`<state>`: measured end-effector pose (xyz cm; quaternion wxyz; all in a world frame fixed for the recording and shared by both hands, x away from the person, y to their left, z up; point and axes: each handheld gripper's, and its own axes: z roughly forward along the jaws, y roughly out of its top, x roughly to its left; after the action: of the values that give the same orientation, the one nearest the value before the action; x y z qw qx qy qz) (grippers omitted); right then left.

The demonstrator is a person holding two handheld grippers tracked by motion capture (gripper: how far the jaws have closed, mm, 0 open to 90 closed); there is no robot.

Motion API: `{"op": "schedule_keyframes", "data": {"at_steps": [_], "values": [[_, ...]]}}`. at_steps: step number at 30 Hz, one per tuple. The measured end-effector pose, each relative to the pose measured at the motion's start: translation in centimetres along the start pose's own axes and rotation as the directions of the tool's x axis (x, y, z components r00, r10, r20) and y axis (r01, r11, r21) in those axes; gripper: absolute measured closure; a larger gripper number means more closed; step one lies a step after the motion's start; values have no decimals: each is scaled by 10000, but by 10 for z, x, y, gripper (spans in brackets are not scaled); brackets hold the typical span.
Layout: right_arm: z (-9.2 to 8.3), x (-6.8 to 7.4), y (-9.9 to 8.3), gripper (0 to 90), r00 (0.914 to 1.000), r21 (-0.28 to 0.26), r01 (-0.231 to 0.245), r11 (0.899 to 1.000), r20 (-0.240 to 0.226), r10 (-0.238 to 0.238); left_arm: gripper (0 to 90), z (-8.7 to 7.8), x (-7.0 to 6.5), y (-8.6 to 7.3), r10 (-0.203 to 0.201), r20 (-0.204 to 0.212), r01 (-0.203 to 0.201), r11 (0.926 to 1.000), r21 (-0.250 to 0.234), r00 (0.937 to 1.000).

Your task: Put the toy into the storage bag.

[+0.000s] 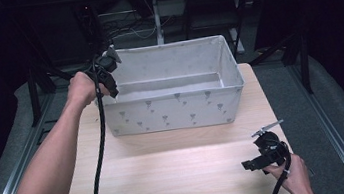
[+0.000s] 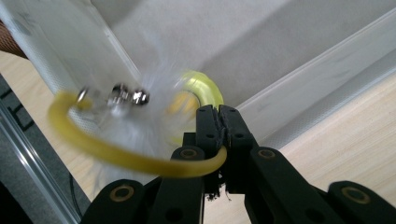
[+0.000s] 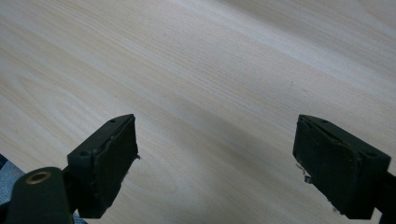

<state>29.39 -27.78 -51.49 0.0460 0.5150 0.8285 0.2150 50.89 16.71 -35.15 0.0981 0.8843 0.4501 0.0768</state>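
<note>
Starting nearest my side of the table (image 1: 180, 176), I see the right gripper (image 1: 246, 165) at about five o'clock on the pale wood, held low in the right hand (image 1: 297, 179) with its cable running off the near edge. In the right gripper view its two black jaws stand wide apart with nothing but bare wood grain between them, so I read that gripper as open and holding nothing.

Farther out, the left forearm reaches from seven o'clock up toward ten o'clock, a black cable hanging below it. The left hand (image 1: 80, 88) carries the left gripper (image 1: 114, 92) at the near left corner of the fabric box (image 1: 176, 109), tipped down over the rim. In the left gripper view the jaws are pressed together on a thin yellow cord (image 2: 140, 161), which loops away to the left and ends at a yellow ring (image 2: 203, 88) with some small silver beads (image 2: 126, 96) and a white, fluffy, blurred body that I cannot make out clearly. This dangling piece hangs just at the box's corner, with the inside wall of the box behind it.

Farthest, the grey-white box with small dark motifs takes up the twelve o'clock half of the table.
</note>
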Motion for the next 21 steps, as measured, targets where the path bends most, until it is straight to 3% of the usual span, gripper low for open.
{"op": "schedule_keyframes", "data": {"at_steps": [6, 9, 16, 21], "values": [[0, 0, 0, 133, 10000, -1, -4, 10000, -15, 4, 874, 10, 4, -3, -168, 110, 163, 9990, 417, 9998], [0, 0, 0, 133, 10000, 41, -35, 10000, -21, 35, 863, 12, 5, -5, -212, 153, 206, 9990, 391, 9997], [0, 0, 0, 133, 10000, -21, -24, 10000, 5, 24, 815, 1, 4, -3, -162, 101, 160, 9997, 208, 9998], [-1, 0, 0, 133, 10000, 29, -36, 10000, -48, 36, 707, -8, 1, -5, 0, 124, -2, 9999, 166, 9999]]}}
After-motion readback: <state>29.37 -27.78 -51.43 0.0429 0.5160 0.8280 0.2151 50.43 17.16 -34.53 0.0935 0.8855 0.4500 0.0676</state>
